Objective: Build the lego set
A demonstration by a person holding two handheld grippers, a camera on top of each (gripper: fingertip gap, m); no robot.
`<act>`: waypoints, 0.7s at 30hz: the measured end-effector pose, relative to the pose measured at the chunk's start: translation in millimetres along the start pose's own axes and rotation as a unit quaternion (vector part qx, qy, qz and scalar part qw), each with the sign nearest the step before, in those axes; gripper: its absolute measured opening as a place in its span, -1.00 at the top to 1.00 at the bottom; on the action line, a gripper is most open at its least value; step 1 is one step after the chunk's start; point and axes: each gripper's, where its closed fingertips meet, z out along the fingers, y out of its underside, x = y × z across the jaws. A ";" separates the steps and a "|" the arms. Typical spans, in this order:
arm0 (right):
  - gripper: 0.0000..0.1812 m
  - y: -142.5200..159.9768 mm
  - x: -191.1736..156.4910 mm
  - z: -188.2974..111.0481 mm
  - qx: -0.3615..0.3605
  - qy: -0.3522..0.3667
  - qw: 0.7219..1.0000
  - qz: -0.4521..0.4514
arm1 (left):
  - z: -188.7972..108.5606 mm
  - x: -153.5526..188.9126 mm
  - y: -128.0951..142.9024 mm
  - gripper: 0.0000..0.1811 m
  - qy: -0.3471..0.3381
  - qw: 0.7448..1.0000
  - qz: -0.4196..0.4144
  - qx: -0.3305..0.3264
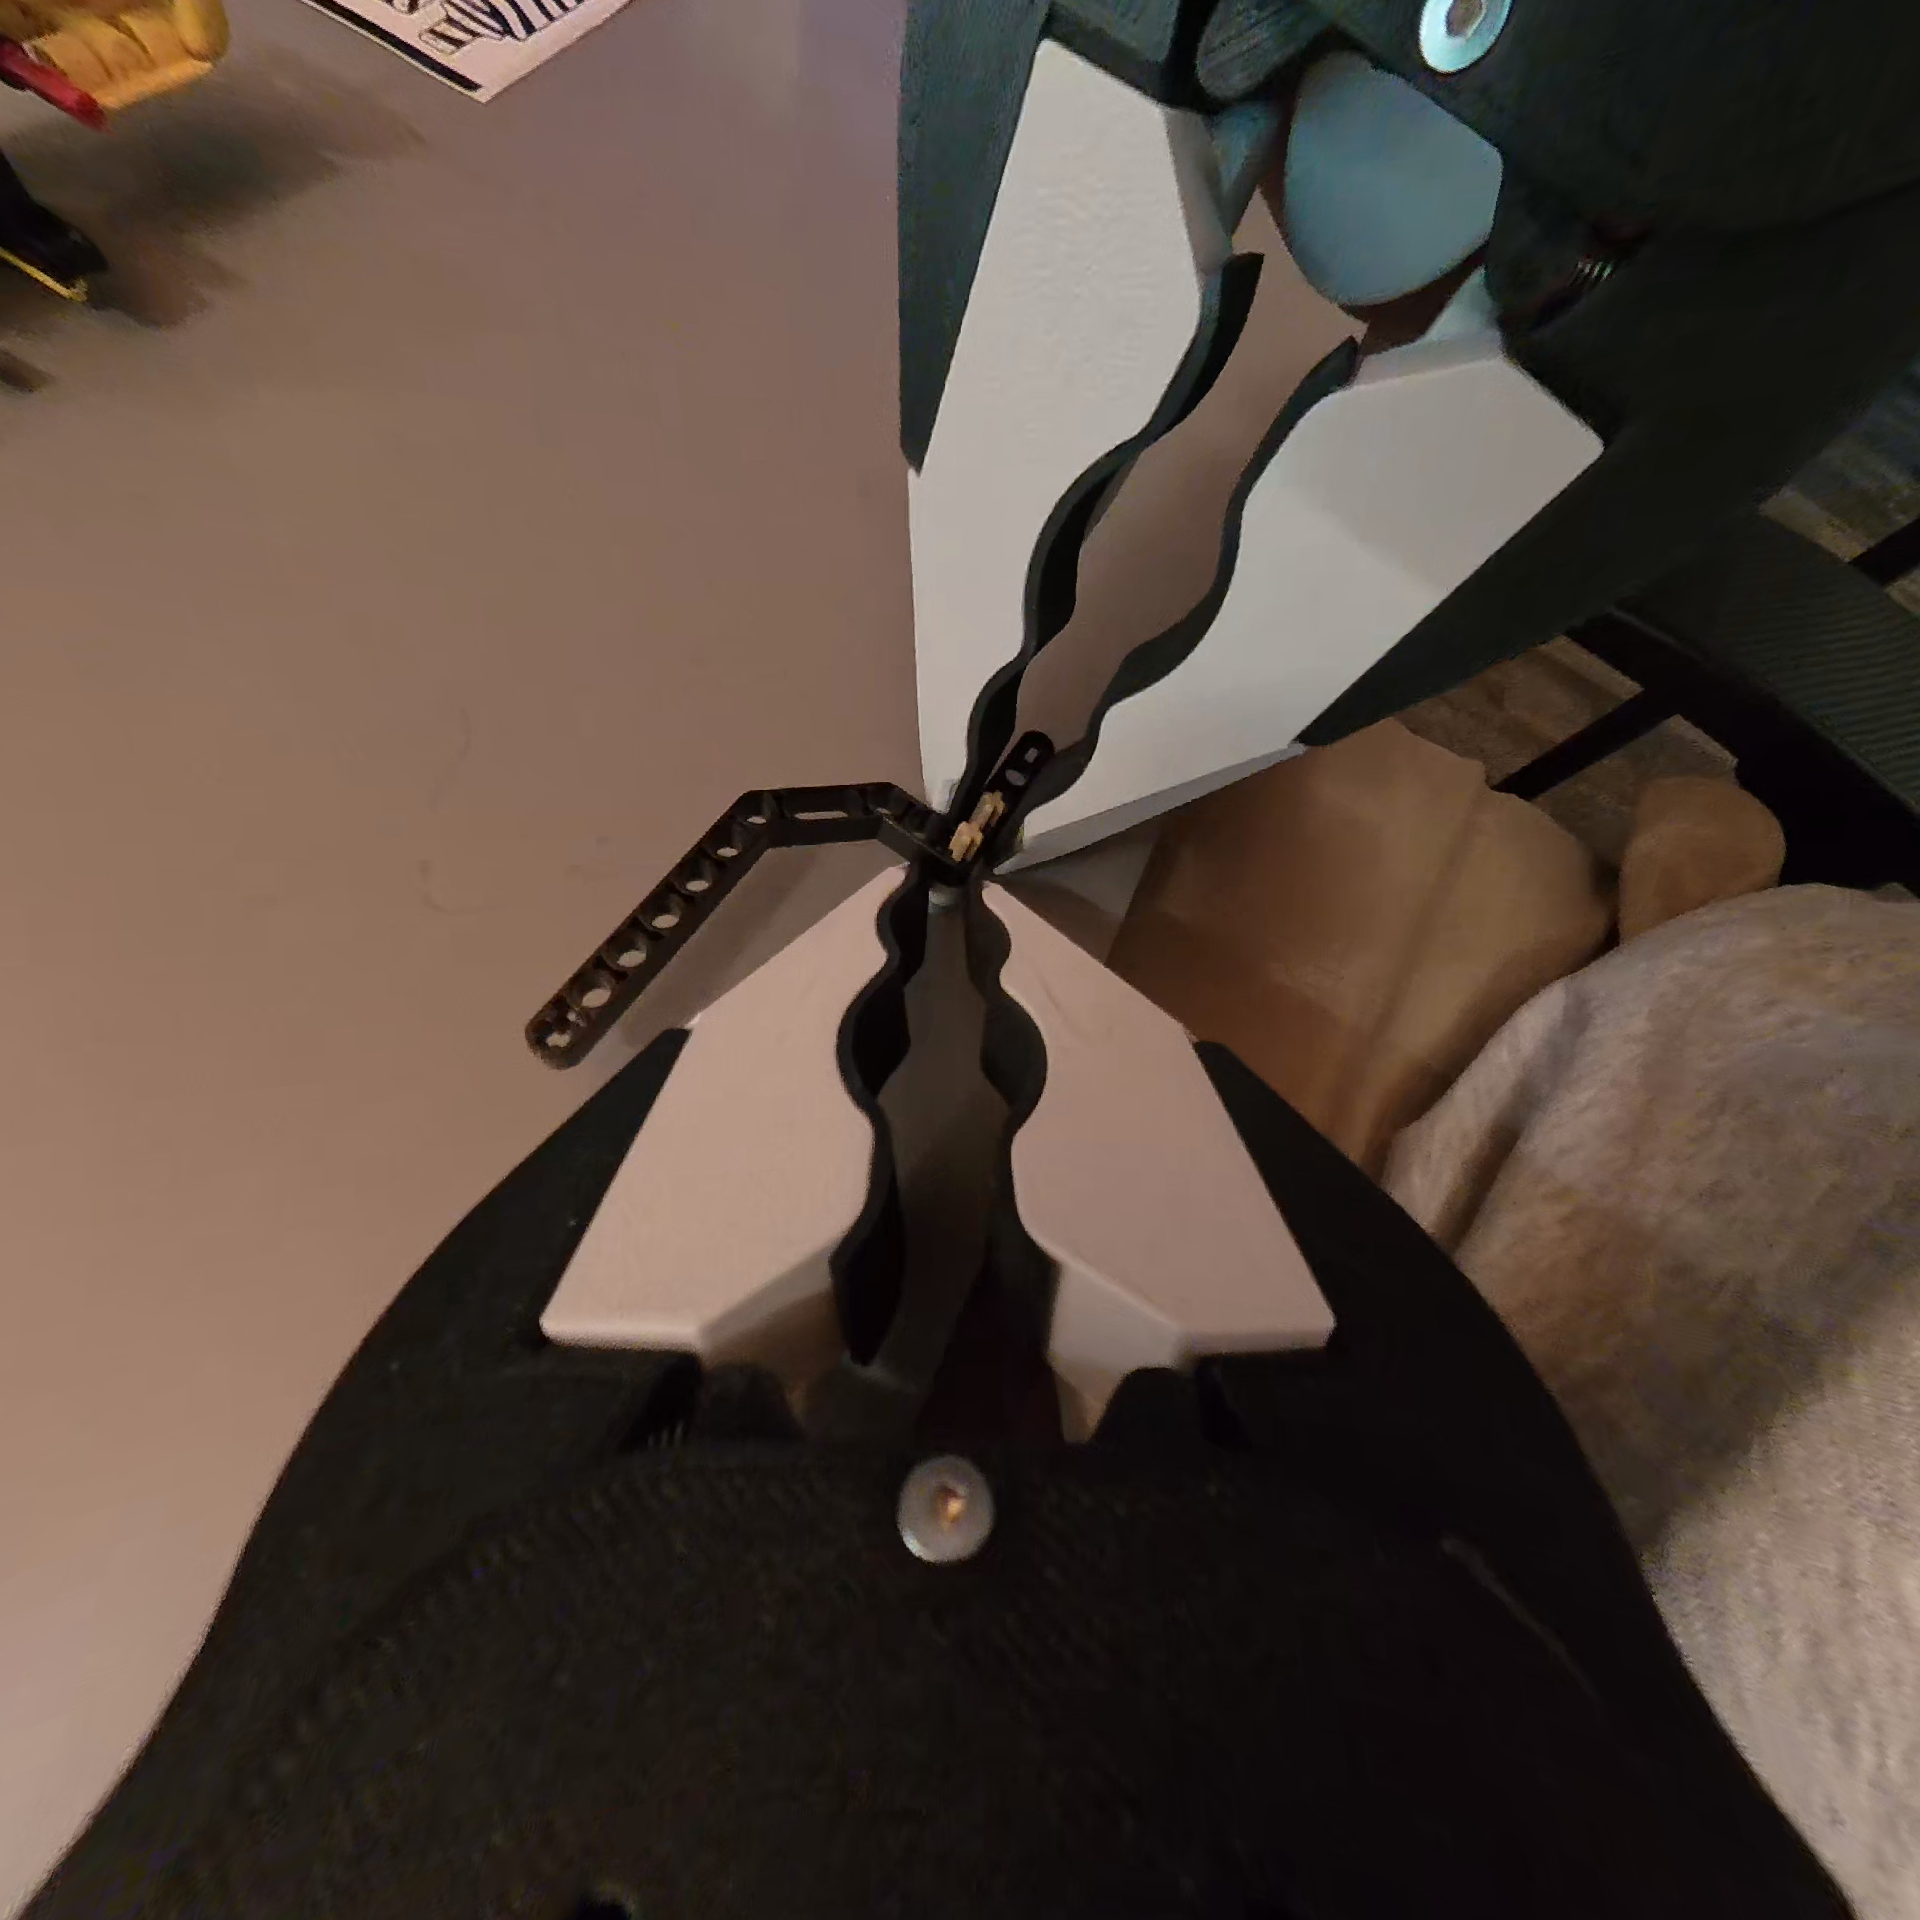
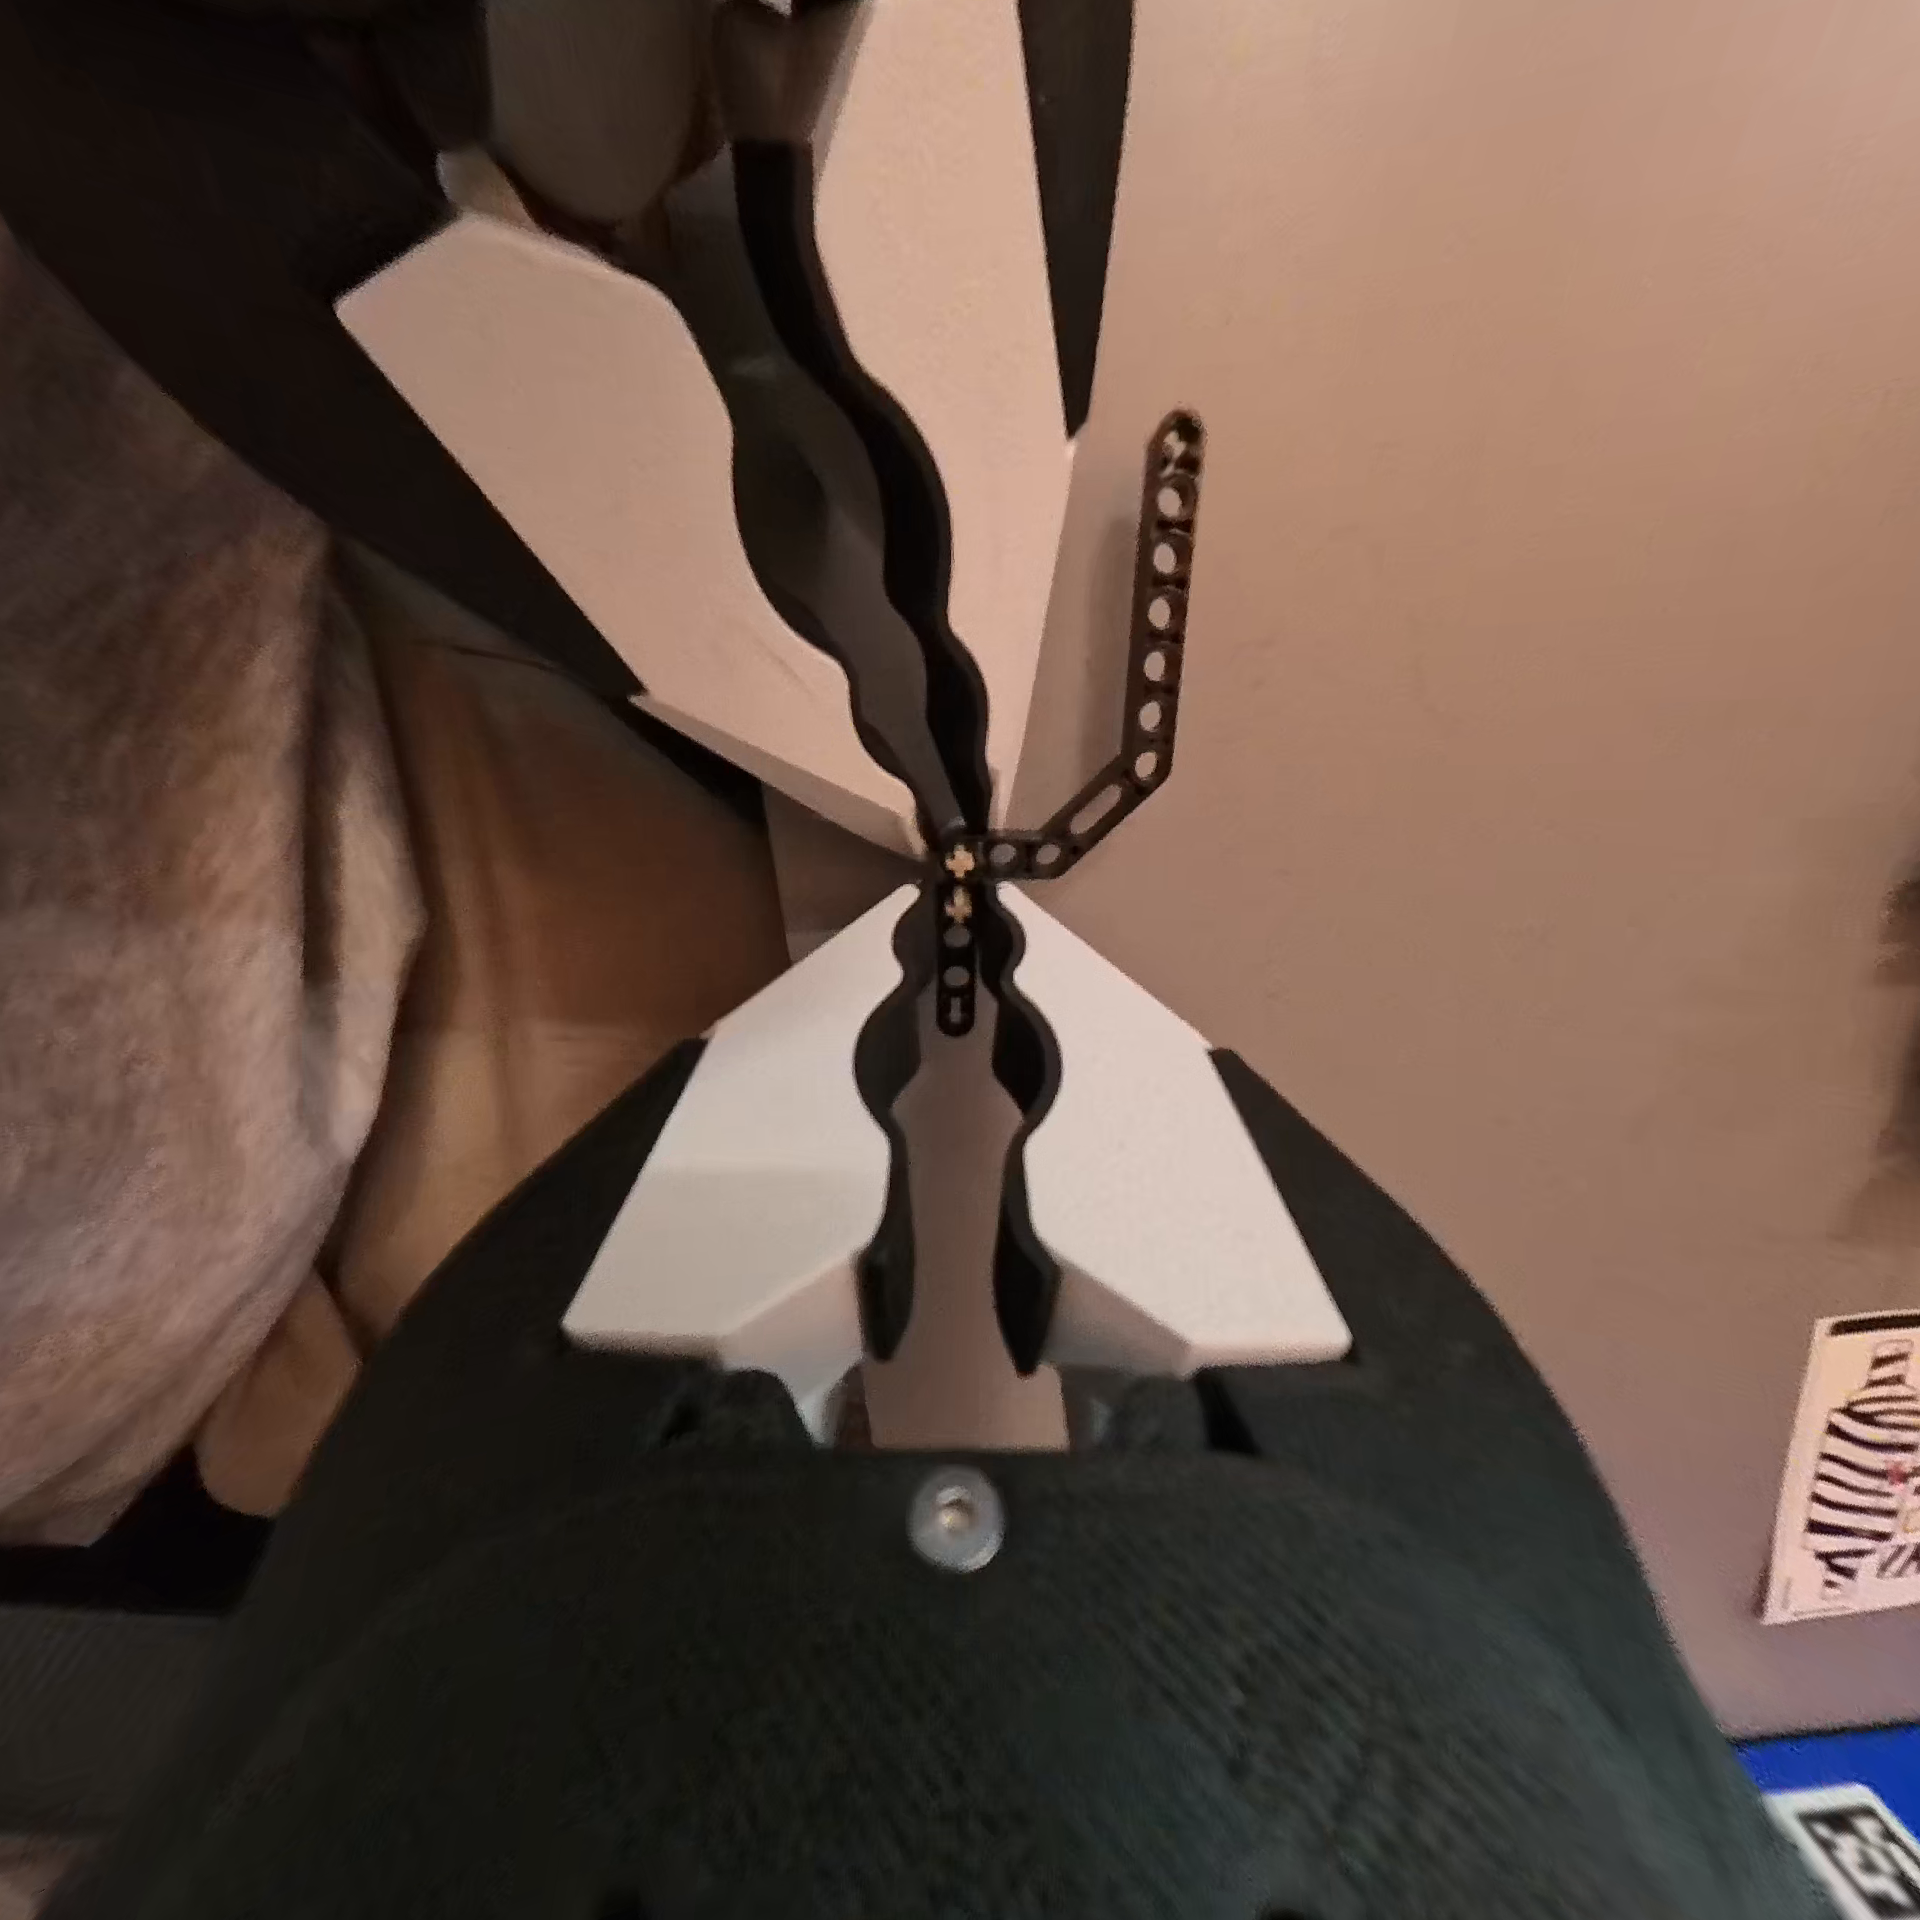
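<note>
Meeting tip to tip above plain grey-beige bench: left gripper and right gripper. Left fingers clenched on end of long black bent perforated lego beam; beam held off bench, long arm projecting sideways. Right fingers clenched on short black perforated lego beam, tan cross pins seen at joint, touching long beam's end. Zebra-striped printed sheet noted on bench, well apart.

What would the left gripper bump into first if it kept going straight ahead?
Probably the right gripper: its tips sit right in front of the left gripper, which pinches the long bent black beam. Depth is hard to judge.
</note>
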 end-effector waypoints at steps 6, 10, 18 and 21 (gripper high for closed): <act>0.93 -0.3 0.2 0.5 0.012 0.013 1.000 0.004 | -0.1 0.0 0.4 0.96 0.006 1.000 -0.005 -0.003; 0.92 1.2 0.1 7.0 0.019 0.010 1.000 0.006 | 0.1 -0.1 0.5 0.96 0.000 1.000 0.006 -0.004; 0.90 -0.5 1.7 5.5 0.055 0.021 0.998 0.030 | -1.0 0.0 0.1 0.95 0.004 1.000 0.002 0.002; 0.93 -1.8 8.0 0.4 0.097 0.043 0.993 0.042 | -4.3 -0.3 -1.8 0.84 0.015 1.000 -0.011 0.013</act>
